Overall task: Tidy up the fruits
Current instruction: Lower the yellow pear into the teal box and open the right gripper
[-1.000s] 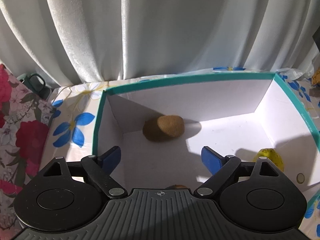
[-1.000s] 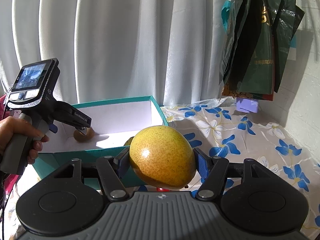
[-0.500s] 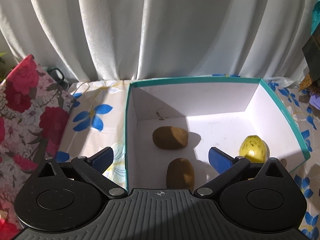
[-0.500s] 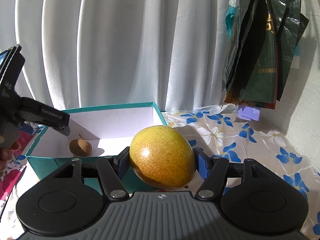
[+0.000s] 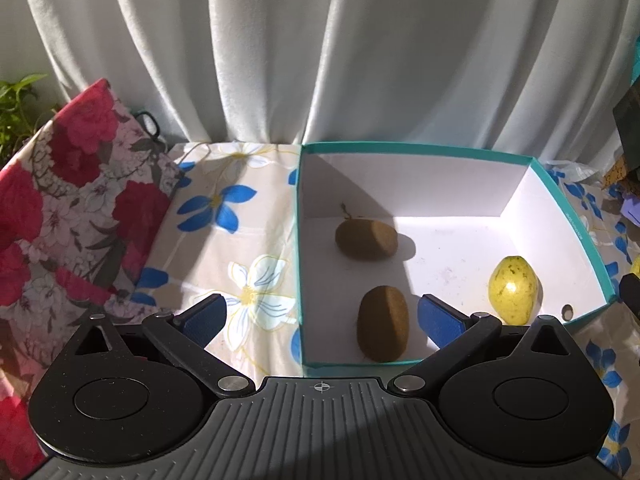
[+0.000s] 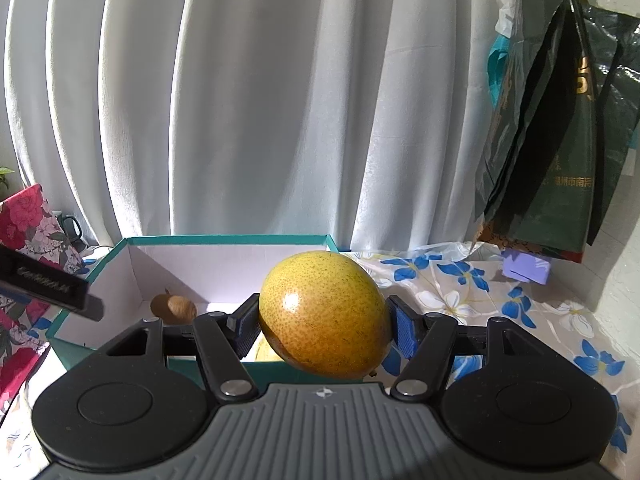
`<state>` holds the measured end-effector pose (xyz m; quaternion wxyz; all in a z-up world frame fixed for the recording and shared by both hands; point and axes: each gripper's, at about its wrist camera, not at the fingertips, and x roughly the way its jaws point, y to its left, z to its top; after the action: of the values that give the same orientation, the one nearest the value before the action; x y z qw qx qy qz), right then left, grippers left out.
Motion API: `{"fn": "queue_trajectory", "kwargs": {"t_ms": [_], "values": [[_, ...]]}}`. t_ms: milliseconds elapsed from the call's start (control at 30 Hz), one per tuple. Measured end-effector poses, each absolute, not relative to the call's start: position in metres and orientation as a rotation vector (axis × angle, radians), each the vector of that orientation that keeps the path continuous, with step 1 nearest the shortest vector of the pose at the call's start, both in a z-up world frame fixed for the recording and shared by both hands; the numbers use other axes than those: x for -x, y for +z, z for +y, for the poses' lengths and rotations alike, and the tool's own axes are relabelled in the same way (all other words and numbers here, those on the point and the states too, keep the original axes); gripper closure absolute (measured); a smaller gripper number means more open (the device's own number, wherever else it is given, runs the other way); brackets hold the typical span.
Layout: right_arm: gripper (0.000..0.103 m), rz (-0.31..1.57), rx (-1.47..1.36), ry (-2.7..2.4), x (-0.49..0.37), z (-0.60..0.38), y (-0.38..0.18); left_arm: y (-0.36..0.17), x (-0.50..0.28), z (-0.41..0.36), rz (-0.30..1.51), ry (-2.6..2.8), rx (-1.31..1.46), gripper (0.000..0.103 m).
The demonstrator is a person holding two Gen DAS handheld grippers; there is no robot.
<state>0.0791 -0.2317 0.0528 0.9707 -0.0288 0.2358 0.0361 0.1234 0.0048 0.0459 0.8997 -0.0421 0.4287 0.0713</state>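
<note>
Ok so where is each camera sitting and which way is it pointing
Left wrist: on the left claw, looking down over its open, empty fingers at the teal box holding two kiwis and a small yellow fruit.
Right wrist: on the right claw, facing the curtain, fingers clamping a mango.
Shared: box, far kiwi, curtain, floral cloth.

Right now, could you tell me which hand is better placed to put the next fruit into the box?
The right. The right gripper is shut on a mango just in front of the teal box. The left gripper is open and holds nothing.
</note>
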Motion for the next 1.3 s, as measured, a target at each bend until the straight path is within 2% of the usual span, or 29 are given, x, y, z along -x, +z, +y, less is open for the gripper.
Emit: {"fn": "queue_trajectory", "kwargs": {"t_ms": [233,700,1233,1300], "values": [[0.037,0.493,0.091,0.126,-0.106,-0.217,0.039,0.049,-0.114,0.006,0.856,0.185,0.059,0.0],[0.037,0.672,0.072,0.15,-0.152,-0.207,-0.007,0.048,-0.113,0.012,0.861,0.197,0.097,0.0],[0.037,0.637,0.075,0.149,-0.146,-0.211,-0.001,0.047,-0.11,0.01,0.871,0.2,0.093,0.0],[0.033,0.601,0.064,0.144,-0.14,-0.214,0.008,0.047,-0.107,0.009,0.867,0.192,0.09,0.0]]}}
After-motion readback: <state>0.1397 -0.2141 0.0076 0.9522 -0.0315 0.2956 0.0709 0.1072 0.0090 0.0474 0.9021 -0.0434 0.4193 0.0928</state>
